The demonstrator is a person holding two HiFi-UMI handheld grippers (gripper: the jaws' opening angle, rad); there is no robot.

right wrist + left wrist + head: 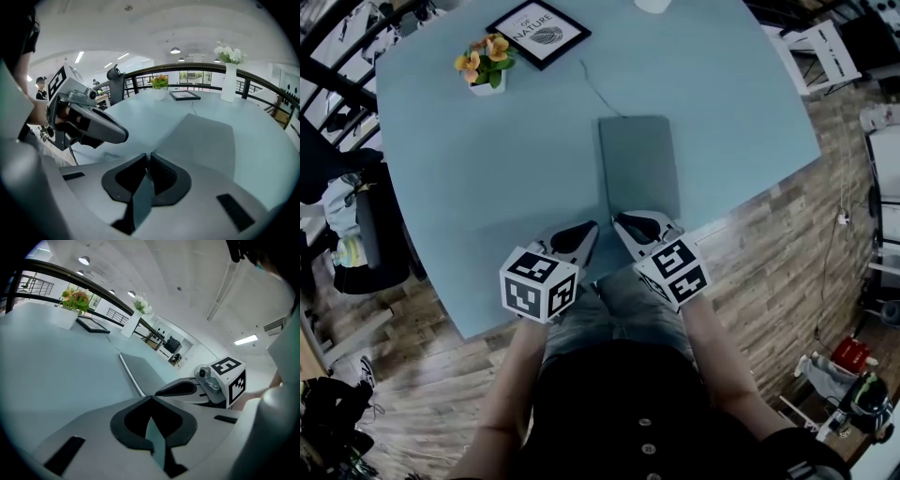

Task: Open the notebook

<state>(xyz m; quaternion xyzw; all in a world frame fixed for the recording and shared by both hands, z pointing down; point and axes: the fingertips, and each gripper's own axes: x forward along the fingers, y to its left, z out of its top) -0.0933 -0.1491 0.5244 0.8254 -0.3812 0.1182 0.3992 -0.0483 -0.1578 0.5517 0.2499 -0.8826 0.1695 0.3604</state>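
The closed notebook (639,164) lies flat, its long axis pointing straight away from both grippers, with the right gripper (618,219) pinching its near-left corner and the left gripper (593,226) just beside, jaws together and empty.

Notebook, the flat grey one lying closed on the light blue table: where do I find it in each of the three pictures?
Head view: the flat grey notebook is at centre, slightly right.
Left gripper view: centre, seen at a low angle as a thin slab.
Right gripper view: right of centre, broad and flat.
Shared landmark: the white pot of orange flowers, beyond the notebook in every view.
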